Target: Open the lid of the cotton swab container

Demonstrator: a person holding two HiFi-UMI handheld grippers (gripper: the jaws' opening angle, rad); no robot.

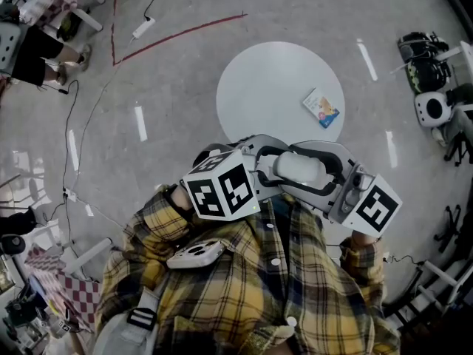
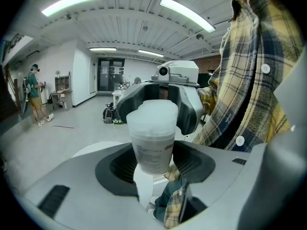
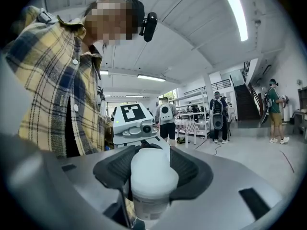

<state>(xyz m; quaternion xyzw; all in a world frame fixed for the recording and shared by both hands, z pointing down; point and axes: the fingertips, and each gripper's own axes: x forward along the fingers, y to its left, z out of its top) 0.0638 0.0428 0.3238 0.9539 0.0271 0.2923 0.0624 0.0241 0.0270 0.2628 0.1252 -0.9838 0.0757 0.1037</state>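
Note:
The cotton swab container [image 1: 299,168] is a translucent tub with a white lid, held level in front of the person's plaid shirt between the two grippers. My left gripper [image 1: 277,170] is shut on its labelled body [image 2: 152,147], whose base sits between the dark pads [image 2: 120,164]. My right gripper [image 1: 325,170] faces it from the other end. Its jaws close round the lid [image 3: 153,176], and the pads [image 3: 192,171] touch both sides. The lid [image 2: 153,111] sits on the tub. In the right gripper view the left gripper's marker cube [image 3: 132,114] shows behind the tub.
Below and ahead stands a round white table [image 1: 259,87] with a small printed packet [image 1: 323,108] near its right edge. Red tape lines, cables and a power strip [image 1: 143,26] lie on the grey floor. Equipment [image 1: 429,72] stands at the right. People stand in the background.

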